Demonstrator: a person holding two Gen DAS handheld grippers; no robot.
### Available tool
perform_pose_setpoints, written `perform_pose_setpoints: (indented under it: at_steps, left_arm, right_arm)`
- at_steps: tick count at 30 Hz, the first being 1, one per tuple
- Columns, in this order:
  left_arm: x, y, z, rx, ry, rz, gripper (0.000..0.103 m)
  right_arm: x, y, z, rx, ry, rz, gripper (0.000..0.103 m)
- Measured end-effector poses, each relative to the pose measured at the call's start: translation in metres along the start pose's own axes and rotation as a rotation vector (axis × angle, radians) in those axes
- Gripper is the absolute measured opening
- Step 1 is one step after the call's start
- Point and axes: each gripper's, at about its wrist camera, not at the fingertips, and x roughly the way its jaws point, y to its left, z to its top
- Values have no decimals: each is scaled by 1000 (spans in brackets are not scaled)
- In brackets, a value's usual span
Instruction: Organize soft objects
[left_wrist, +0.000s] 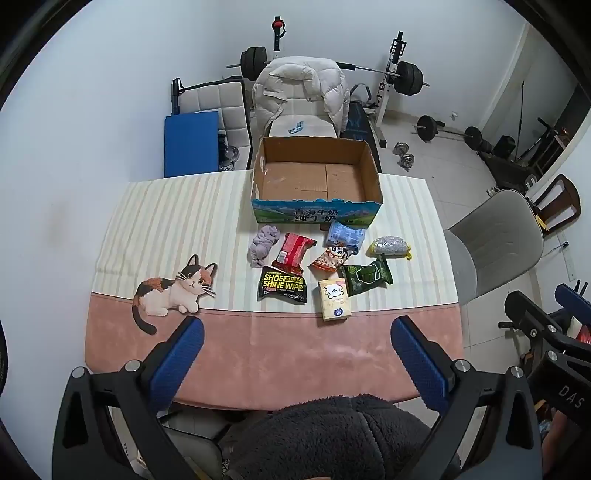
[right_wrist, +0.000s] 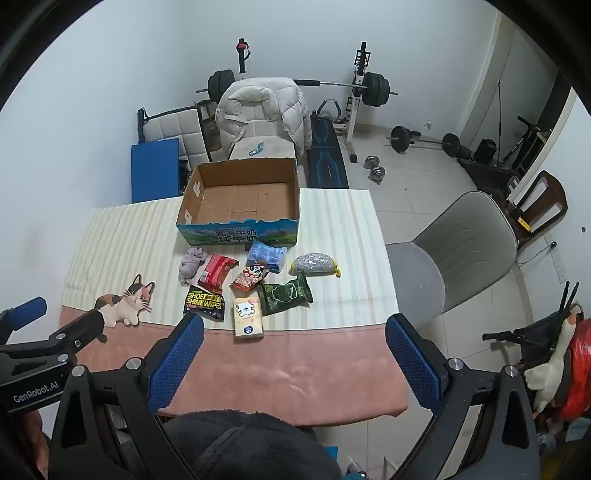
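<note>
An open, empty cardboard box (left_wrist: 317, 177) (right_wrist: 240, 199) stands at the table's far side. In front of it lie several soft items: a grey cloth (left_wrist: 263, 243) (right_wrist: 191, 263), a red pack (left_wrist: 293, 253) (right_wrist: 217, 275), a black shoe wipes pack (left_wrist: 282, 286) (right_wrist: 205, 303), a yellow tissue pack (left_wrist: 334, 300) (right_wrist: 248, 316), a green pack (left_wrist: 365, 275) (right_wrist: 285, 293), a blue pack (left_wrist: 345, 236) (right_wrist: 266, 254), a snack bag (left_wrist: 330, 258) (right_wrist: 249, 278) and a mesh pouch (left_wrist: 389, 246) (right_wrist: 314, 264). My left gripper (left_wrist: 295, 330) and right gripper (right_wrist: 293, 326) are open and empty, above the near edge.
The table (left_wrist: 280, 354) has a striped and pink cloth with a cat picture (left_wrist: 173, 291). A grey chair (left_wrist: 495, 243) (right_wrist: 454, 258) stands to the right. A chair with a white jacket (left_wrist: 299, 92) and gym weights stand behind the table.
</note>
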Motion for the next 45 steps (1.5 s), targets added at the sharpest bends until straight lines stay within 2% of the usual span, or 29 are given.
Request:
perform_pose_setpoints:
  at_steps: [45]
  left_arm:
    - [-17,-5,6,-3,-63,-20,103]
  right_arm:
    - [-15,-8,5,23,-48,12,101]
